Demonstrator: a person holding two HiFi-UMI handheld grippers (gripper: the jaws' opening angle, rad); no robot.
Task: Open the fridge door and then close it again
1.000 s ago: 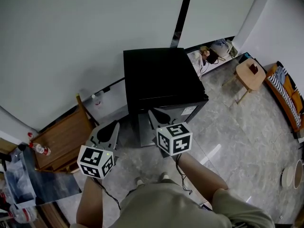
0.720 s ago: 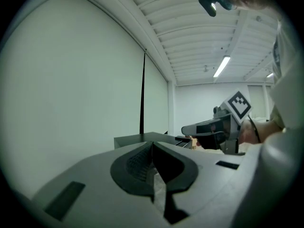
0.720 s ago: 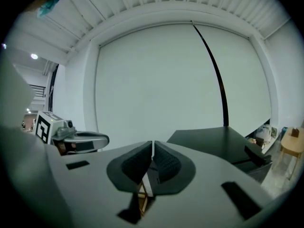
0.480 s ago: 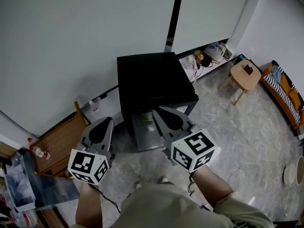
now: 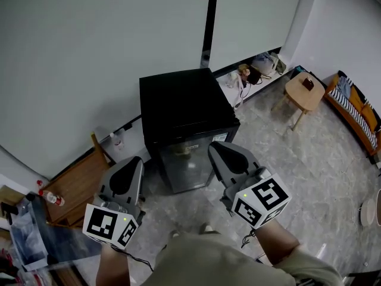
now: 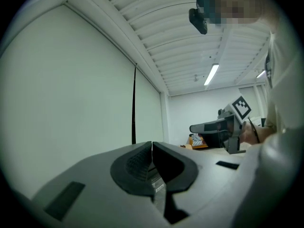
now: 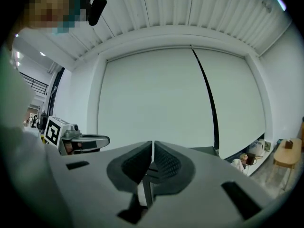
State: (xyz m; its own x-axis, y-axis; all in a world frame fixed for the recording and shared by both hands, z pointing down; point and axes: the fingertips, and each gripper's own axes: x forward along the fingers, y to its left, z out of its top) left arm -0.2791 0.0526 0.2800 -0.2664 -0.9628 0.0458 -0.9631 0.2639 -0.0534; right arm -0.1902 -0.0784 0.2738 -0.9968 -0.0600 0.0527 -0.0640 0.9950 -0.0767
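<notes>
now the fridge door (image 5: 184, 165) at twelve o'clock looks shut. left claw (image 5: 134, 161) and right claw (image 5: 216, 146), pinched empty, face it: pre-opening or post-closing.

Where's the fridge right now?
In the head view the fridge stands mid-frame against the white wall, just beyond the left gripper and right gripper, between a wooden chair at left and a round stool at right.

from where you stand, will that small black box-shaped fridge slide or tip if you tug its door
The small black fridge looks low and broad-topped, so tipping seems unlikely. It stands on a glossy grey stone floor, so it might slide a little under a hard tug.
</notes>
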